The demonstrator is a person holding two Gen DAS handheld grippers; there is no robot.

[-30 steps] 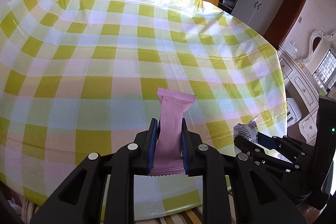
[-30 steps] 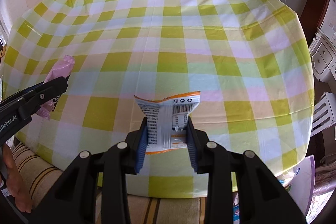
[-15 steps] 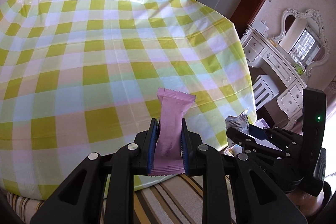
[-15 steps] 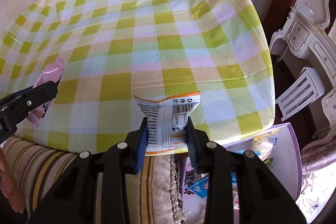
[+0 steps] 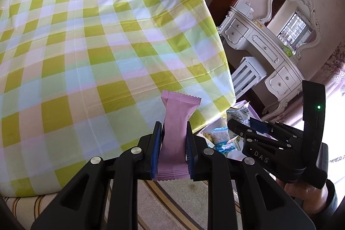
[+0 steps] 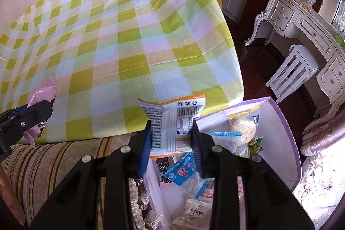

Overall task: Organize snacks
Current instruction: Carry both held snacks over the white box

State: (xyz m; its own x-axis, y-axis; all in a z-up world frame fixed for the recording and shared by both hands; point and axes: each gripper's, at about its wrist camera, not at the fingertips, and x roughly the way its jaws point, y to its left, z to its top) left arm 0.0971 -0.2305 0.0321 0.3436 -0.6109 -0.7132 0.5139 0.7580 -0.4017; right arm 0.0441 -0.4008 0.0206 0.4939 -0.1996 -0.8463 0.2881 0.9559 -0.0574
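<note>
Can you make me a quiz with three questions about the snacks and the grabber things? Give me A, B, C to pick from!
1. Where is the purple-rimmed box with snacks in it?
A. In the middle of the checked table
B. Below the table's edge, beside the striped sofa
C. On the white dresser

2. What colour is the snack bar held by the left gripper?
A. Pink
B. Green
C. Black

3. What is the right gripper doing?
A. Open, holding nothing
B. Shut on a spoon
C. Shut on a white and orange packet

Answers:
1. B: the right wrist view shows the box down past the checked table edge, next to the striped sofa.
2. A: the wrapper between the fingers is pink.
3. C: the fingers press the packet's two sides.
</note>
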